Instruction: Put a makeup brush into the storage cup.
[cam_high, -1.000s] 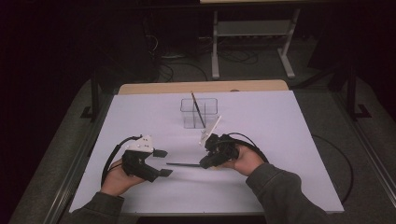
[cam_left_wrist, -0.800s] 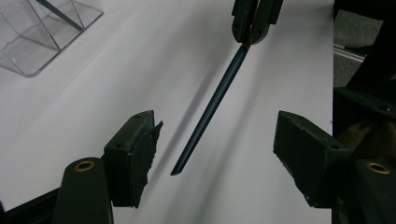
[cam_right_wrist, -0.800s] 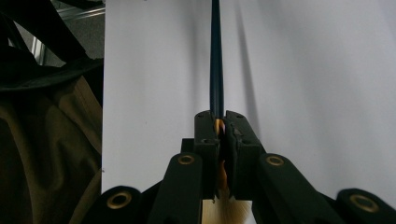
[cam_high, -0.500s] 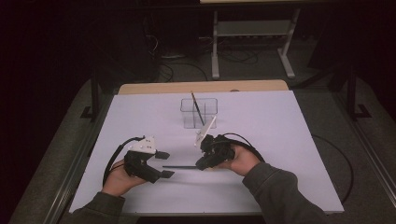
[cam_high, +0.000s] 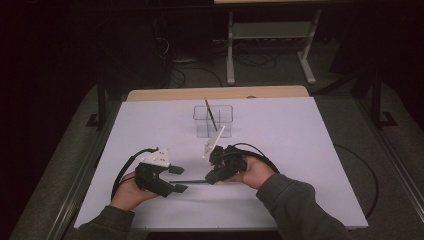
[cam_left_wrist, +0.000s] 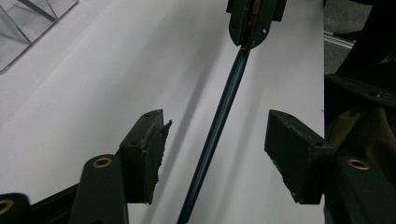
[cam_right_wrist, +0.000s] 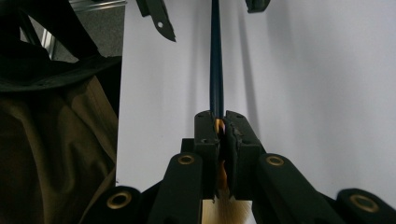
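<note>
While the right hand-held gripper (cam_right_wrist: 218, 126) is clamped tight on the bristle end of a paintbrush (cam_left_wrist: 219, 116), the handover looks about half done: the left hand-held gripper (cam_left_wrist: 212, 140) has its jaws set either side of the handle and has just been closing, but the pads stand clear of it, so no second grip is made yet. What seems left is for the left to close, the right to let go, and the brush probably to join the other brush (cam_high: 211, 114) standing in the clear holder (cam_high: 213, 121) farther up the desk (cam_high: 310, 150). Held level just above the white surface between the two hands, the paintbrush is slim, with a dark blue handle, an orange-brown ferrule and pale bristles.
</note>
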